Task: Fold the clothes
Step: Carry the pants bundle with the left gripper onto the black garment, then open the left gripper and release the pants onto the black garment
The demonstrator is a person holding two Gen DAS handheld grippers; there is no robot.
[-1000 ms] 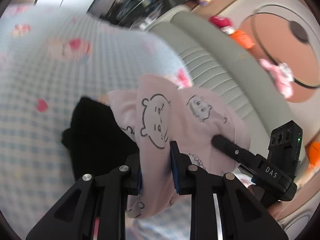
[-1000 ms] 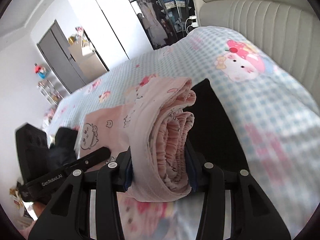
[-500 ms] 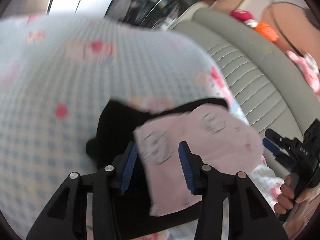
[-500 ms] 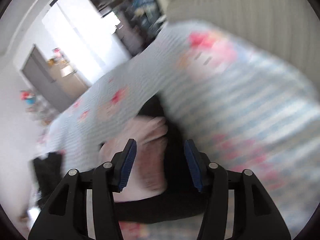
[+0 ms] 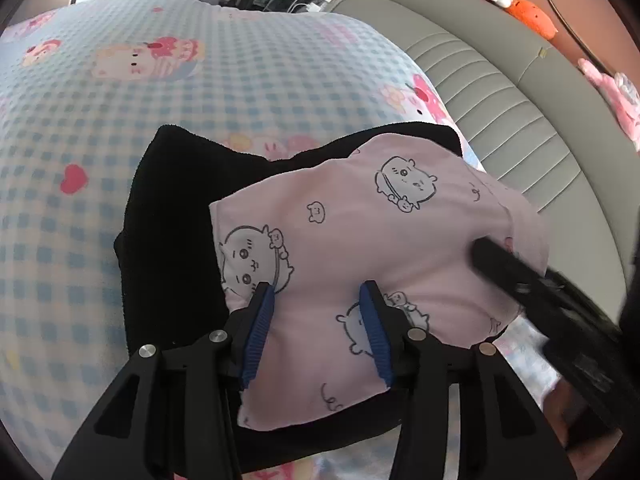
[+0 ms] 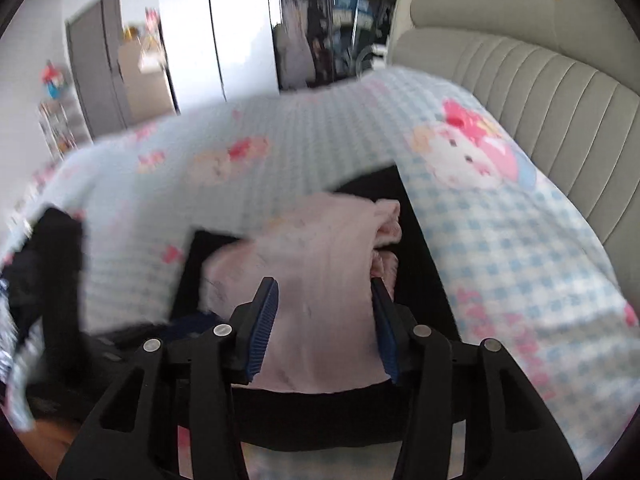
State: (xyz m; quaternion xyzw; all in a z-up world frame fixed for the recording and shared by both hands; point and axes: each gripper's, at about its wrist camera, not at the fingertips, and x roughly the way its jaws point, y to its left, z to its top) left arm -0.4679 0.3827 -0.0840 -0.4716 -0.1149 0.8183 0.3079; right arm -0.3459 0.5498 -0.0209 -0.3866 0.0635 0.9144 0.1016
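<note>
Two claws are seen, one per wrist view. The left claw (image 5: 316,300) is parted, its blue pads set at either side of the near part of one folded pink garment (image 5: 372,240); its jaws have just been opening. The right claw (image 6: 324,300) stands about as wide over the same garment's gathered end, its jaws having just been closing a little; whether its pads press the cloth cannot be told. One black garment (image 5: 168,208) lies flat beneath the pink one, on a blue checked bedsheet (image 5: 120,120). Beyond, one grey padded headboard (image 5: 500,80) is seen. A second ago the pink garment was pinched and hung in both claws; now it is laid on the black garment.
</note>
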